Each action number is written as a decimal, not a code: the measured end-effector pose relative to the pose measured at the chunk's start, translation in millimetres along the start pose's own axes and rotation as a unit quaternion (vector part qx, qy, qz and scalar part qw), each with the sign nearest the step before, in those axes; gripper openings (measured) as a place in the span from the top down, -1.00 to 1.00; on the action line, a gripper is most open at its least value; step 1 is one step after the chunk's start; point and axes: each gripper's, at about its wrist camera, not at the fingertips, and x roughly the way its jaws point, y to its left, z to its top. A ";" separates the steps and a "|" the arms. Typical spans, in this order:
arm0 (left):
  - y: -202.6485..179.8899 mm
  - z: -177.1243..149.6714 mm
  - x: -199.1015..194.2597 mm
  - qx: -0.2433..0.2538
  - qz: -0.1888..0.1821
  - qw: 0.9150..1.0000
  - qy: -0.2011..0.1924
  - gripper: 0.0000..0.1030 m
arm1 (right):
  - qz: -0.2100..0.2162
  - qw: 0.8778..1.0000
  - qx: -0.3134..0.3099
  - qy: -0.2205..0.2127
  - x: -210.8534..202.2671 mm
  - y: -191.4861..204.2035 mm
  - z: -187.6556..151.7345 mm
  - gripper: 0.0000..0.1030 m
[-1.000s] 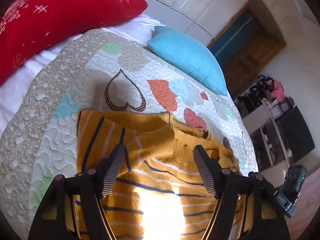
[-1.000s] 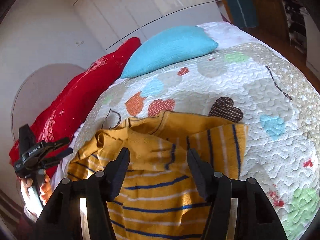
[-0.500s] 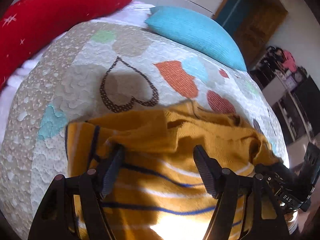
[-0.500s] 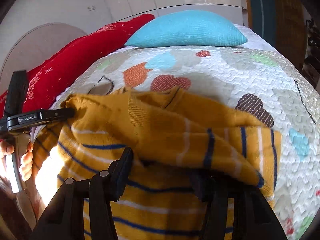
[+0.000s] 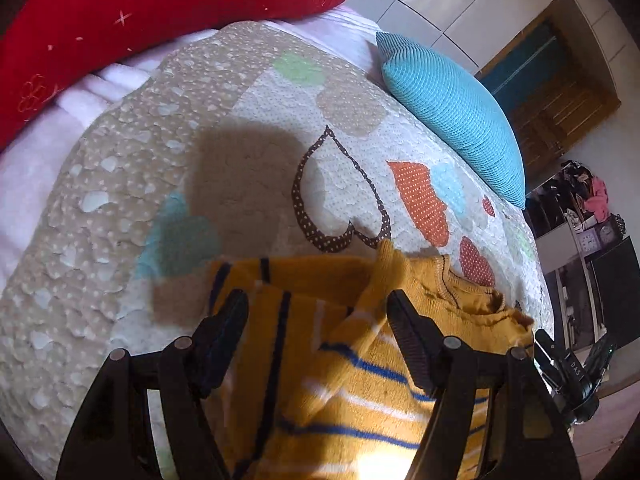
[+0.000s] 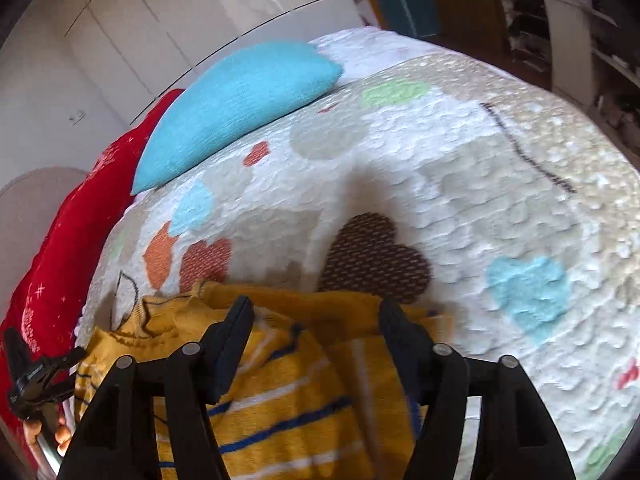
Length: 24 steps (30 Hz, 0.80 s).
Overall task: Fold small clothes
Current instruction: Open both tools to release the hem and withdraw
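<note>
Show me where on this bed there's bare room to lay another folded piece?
Free quilt lies beyond the yellow striped sweater, up to the blue pillow, and out past the sweater's sleeve side below the red pillow. It is crowded only at the sweater.

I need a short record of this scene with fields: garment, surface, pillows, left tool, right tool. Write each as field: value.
garment: mustard-yellow knitted sweater with blue and white stripes, lying partly folded
surface: quilted bedspread with heart patches
pillows: turquoise knitted pillow and red embroidered pillow at the far end of the bed
left tool: open above the sweater, pressing on nothing
right tool: jaws opening over the sweater's folded edge, pads not pressing on it
</note>
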 end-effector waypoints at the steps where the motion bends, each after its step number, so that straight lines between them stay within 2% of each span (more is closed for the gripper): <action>1: 1.8 -4.3 -10.5 0.002 0.008 1.000 -0.001 -0.37 | -0.005 1.000 0.004 -0.002 -9.4 -8.2 0.6 -0.40; 5: 6.8 -33.6 -53.4 0.028 0.030 0.999 -0.009 -0.39 | -0.026 0.999 -0.028 -0.021 -59.3 -21.5 -10.3 -0.40; 8: 7.2 -71.4 -81.6 0.059 0.049 0.997 -0.016 -0.48 | -0.019 0.998 -0.059 -0.024 -89.6 -16.7 -32.8 -0.40; 12: 6.3 -122.8 -100.2 0.089 0.064 0.994 -0.013 -0.50 | -0.002 0.994 -0.113 -0.005 -98.7 4.4 -75.0 -0.40; 14: 6.2 -142.6 -103.1 0.094 0.070 0.993 -0.007 -0.50 | -0.012 0.990 -0.136 0.016 -85.9 15.6 -99.5 -0.18; 15: 6.7 -150.8 -104.8 0.093 0.071 0.993 -0.004 -0.50 | -0.021 0.989 -0.141 0.037 -76.0 16.5 -110.3 0.12; 17: 10.2 -166.9 -112.9 0.087 0.069 0.994 -0.002 -0.50 | -0.064 0.986 -0.143 0.053 -65.4 8.7 -128.4 0.17; 21: 6.9 -198.0 -138.1 0.113 0.081 0.990 -0.027 -0.50 | -0.038 0.992 -0.090 0.076 -78.9 -17.2 -144.3 0.22; 24: 2.8 -219.0 -147.2 0.125 0.093 0.987 -0.042 -0.50 | -0.043 0.991 -0.099 0.084 -83.9 -18.4 -150.4 0.21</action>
